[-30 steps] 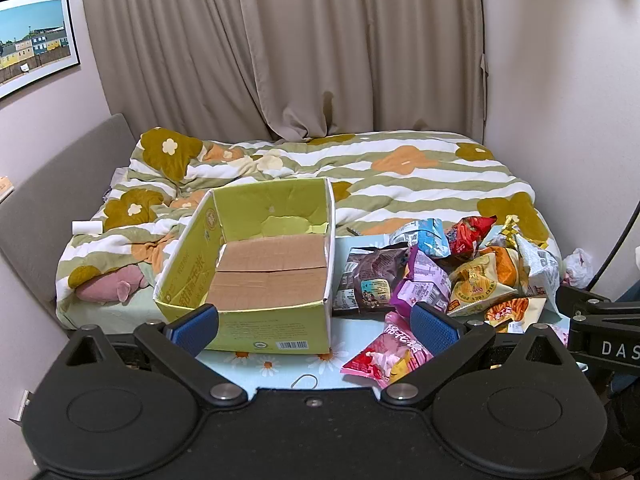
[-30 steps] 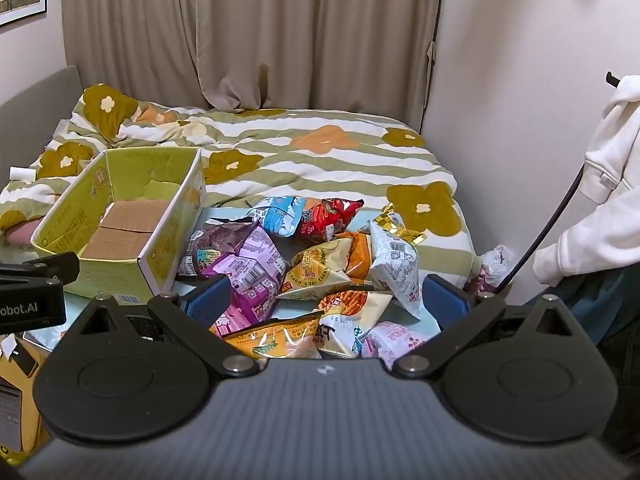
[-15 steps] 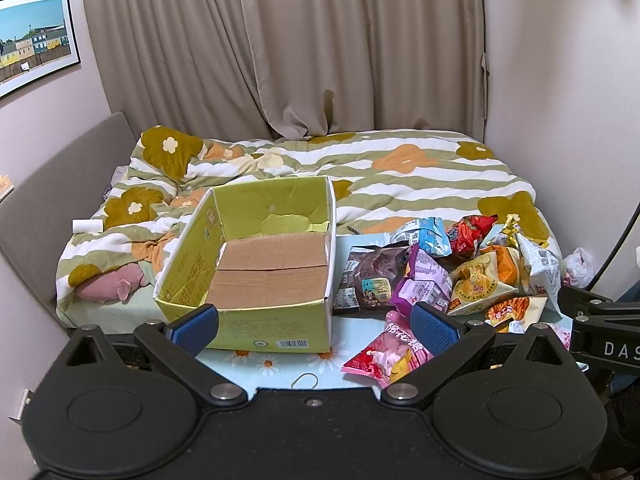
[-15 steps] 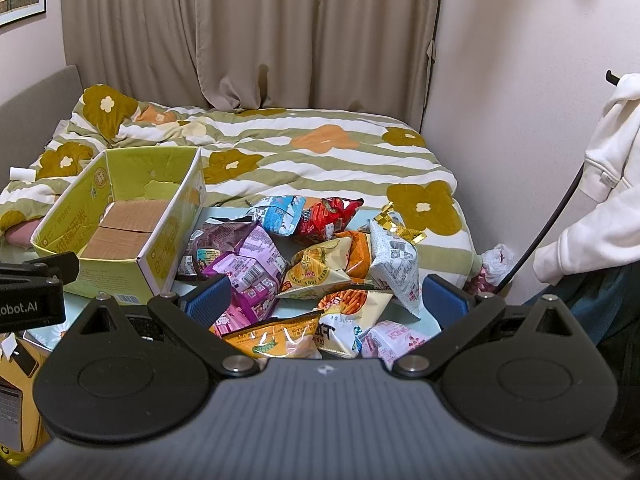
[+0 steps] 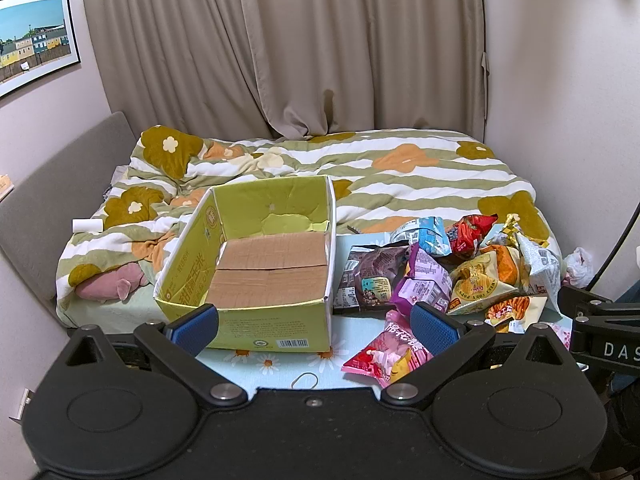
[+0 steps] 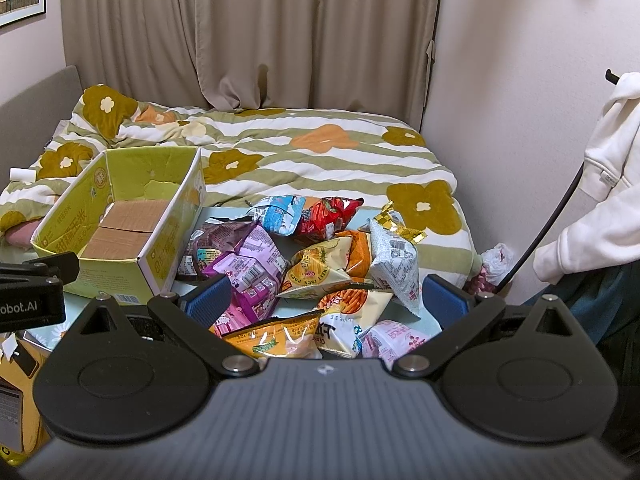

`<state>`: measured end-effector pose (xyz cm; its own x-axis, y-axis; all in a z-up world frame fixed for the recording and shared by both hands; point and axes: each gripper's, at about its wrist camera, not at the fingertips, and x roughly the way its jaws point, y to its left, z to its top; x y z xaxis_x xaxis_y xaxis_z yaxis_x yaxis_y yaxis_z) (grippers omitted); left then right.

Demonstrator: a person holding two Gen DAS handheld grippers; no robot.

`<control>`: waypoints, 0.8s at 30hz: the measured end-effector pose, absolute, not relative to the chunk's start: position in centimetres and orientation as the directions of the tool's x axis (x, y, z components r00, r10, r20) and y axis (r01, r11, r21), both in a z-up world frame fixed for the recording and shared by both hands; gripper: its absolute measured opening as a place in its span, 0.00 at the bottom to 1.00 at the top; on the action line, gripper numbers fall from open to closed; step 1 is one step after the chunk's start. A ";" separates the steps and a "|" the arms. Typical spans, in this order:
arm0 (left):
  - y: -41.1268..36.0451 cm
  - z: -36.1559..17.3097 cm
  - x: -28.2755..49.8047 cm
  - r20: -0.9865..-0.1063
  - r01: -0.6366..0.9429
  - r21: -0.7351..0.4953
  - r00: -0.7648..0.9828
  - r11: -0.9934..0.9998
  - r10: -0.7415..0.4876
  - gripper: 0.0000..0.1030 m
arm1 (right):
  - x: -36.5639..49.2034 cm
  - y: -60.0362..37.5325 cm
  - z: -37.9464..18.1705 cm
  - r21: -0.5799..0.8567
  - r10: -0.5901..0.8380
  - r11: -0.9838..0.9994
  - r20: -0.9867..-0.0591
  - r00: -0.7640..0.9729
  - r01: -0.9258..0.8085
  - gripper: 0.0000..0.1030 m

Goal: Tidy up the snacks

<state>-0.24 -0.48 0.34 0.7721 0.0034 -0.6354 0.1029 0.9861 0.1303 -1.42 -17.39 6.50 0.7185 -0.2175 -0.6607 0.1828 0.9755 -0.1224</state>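
Note:
An open green cardboard box [image 5: 256,280] with nothing in it stands on a light blue flowered cloth [image 5: 280,364]; it also shows in the right wrist view [image 6: 120,232]. To its right lies a pile of several snack bags: a pink one [image 5: 384,356], purple ones [image 6: 244,268], a yellow popcorn bag [image 6: 316,272], a red one [image 6: 328,216], a blue one [image 6: 276,212]. My left gripper [image 5: 314,326] is open, empty, hovering before the box. My right gripper [image 6: 326,302] is open, empty, above the pile's near edge.
A bed with a striped flower duvet [image 5: 400,176] lies behind the cloth, curtains [image 5: 320,40] beyond. A wall stands close on the right. A person in a white hoodie [image 6: 600,200] stands at the right. A pink plush toy [image 5: 108,284] lies left of the box.

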 end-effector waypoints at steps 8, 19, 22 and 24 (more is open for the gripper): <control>-0.5 0.3 -0.2 -0.636 0.104 0.130 0.772 0.986 0.003 1.00 | -1.5 -17.4 6.5 -0.122 -0.218 0.975 -0.661 0.718 0.183 1.00; -0.5 0.1 -0.3 -0.637 0.103 0.128 0.771 0.986 0.002 1.00 | -1.5 -17.4 6.5 -0.121 -0.218 0.975 -0.661 0.718 0.184 1.00; -0.5 0.1 -0.3 -0.637 0.103 0.127 0.771 0.986 0.002 1.00 | -1.5 -17.4 6.5 -0.122 -0.217 0.976 -0.661 0.718 0.183 1.00; -0.5 0.1 -0.3 -0.637 0.103 0.128 0.771 0.986 0.002 1.00 | -1.5 -17.4 6.5 -0.122 -0.218 0.975 -0.661 0.718 0.184 1.00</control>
<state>-0.33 -0.47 0.14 0.7712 0.0021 -0.6366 0.1028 0.9864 0.1279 -1.47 -17.40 6.49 0.7182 -0.2175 -0.6609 0.1836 0.9755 -0.1216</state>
